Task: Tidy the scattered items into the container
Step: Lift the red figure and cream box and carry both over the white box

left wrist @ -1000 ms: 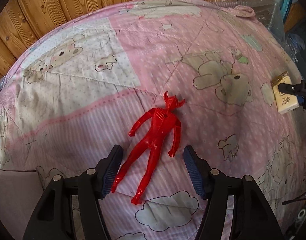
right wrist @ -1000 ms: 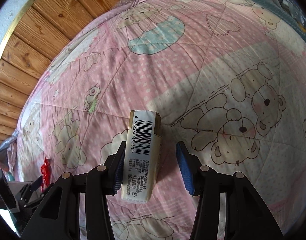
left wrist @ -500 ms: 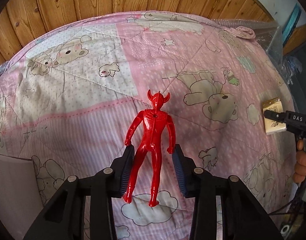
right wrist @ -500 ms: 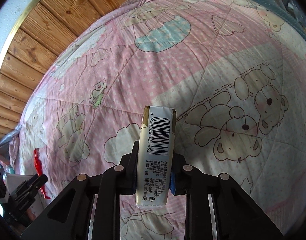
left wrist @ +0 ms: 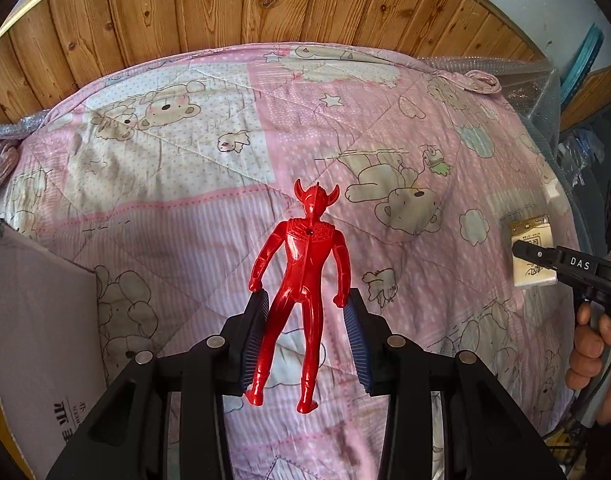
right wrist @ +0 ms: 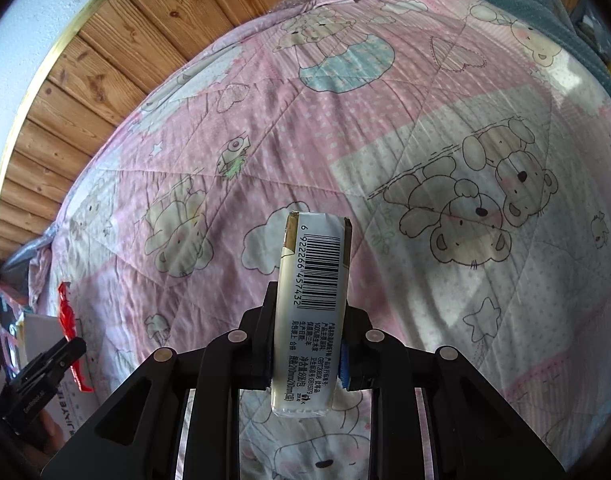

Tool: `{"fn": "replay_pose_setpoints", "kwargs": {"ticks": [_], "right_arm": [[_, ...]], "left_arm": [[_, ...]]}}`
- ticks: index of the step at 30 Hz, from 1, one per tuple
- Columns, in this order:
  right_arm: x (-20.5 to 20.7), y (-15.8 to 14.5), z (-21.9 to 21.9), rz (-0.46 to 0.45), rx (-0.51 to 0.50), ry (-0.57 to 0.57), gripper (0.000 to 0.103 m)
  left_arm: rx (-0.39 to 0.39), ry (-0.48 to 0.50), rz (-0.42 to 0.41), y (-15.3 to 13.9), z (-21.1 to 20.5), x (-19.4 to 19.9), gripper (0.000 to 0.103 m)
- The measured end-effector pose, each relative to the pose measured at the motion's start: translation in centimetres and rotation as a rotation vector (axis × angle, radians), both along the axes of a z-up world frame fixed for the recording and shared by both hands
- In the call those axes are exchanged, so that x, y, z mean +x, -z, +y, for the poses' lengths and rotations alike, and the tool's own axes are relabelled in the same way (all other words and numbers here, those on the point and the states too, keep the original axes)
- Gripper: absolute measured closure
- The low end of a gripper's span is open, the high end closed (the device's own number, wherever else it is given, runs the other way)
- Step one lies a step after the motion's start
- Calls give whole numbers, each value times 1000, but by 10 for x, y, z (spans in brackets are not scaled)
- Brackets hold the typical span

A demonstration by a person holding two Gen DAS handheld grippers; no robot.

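1. Currently, my left gripper [left wrist: 305, 320] is clamped on the red toy figure [left wrist: 301, 280] at hip level – both blue pads press its sides, head pointing away from me, feet hanging free above the pink quilt [left wrist: 185, 200]
2. My right gripper [right wrist: 307, 344] is closed on the tissue pack [right wrist: 311, 304], barcode side facing the camera, lifted clear of the quilt
3. Container: a cardboard box [left wrist: 37, 320] sits at the quilt's left edge, just beside my left gripper – its inside is not visible
4. Wooden panelling [left wrist: 265, 4] runs behind the bed
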State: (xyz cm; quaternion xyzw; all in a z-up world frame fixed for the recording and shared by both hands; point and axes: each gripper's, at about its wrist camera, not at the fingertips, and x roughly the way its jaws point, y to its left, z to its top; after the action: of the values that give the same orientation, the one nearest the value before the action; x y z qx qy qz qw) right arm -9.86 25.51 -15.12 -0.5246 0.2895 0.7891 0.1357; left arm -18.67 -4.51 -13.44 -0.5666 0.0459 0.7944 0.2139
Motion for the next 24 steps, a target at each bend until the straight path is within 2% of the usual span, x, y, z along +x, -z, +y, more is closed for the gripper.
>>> {"fn": "replay_pose_setpoints", "kwargs": {"ticks": [9,17,24], "right_arm": [[19,-22,-32,9,23,-60,79],[34,-38,-65,18,45,-134,79],[41,-51,-89,31,67,-194,79]], "left_arm": [[-36,-57,44,-39,-22,28,63],[-16,-98,64,-62,-42,51,63],[34,-128,109,-83,-59,72,63]]}}
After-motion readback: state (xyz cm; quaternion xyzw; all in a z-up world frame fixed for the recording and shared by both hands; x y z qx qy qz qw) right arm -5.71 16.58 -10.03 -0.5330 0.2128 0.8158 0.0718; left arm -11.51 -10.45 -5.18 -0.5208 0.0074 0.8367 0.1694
